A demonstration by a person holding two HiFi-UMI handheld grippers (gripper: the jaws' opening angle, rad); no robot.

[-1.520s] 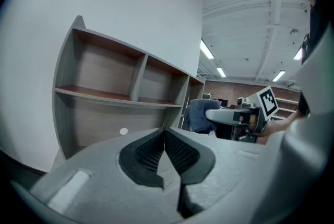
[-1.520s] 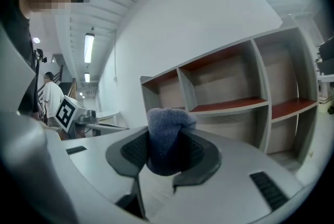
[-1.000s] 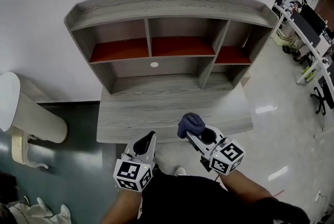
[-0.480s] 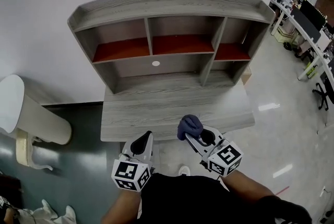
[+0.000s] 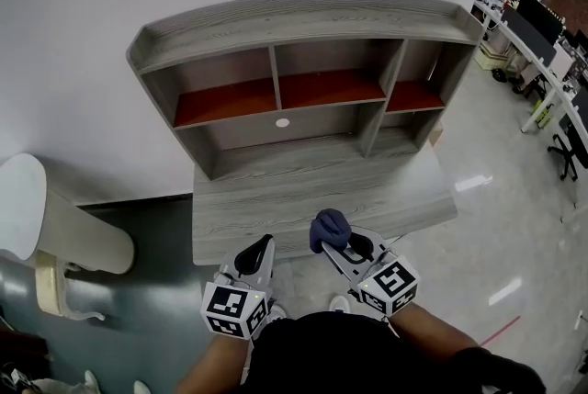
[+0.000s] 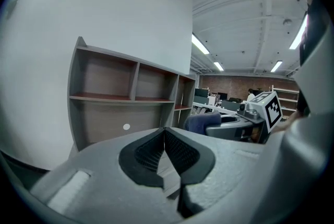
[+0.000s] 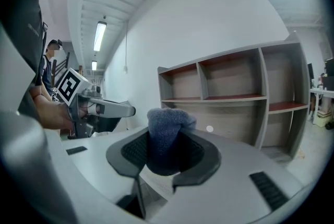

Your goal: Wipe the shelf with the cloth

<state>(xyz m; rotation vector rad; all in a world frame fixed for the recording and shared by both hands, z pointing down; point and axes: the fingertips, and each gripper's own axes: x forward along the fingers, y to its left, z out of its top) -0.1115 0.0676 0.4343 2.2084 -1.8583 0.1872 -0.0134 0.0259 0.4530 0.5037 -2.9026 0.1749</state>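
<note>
A grey wood-grain shelf unit (image 5: 303, 25) with three red-floored upper cubbies stands against the white wall, on a matching desk top (image 5: 322, 190). My right gripper (image 5: 333, 241) hovers at the desk's front edge, shut on a bunched dark-blue cloth (image 5: 330, 228); in the right gripper view the cloth (image 7: 166, 137) bulges out between the jaws. Beside it, just left and off the desk edge, my left gripper (image 5: 256, 256) is shut with nothing in it; its pads (image 6: 156, 152) meet at the tip.
A white rounded bin (image 5: 46, 218) stands on the dark floor at the left. Office desks and chairs (image 5: 542, 71) fill the far right. A small white round cap (image 5: 282, 122) marks the shelf's back panel.
The head view has shifted, so the shelf and desk sit slightly further right and lower. Both grippers hold the same stance by the desk's front edge.
</note>
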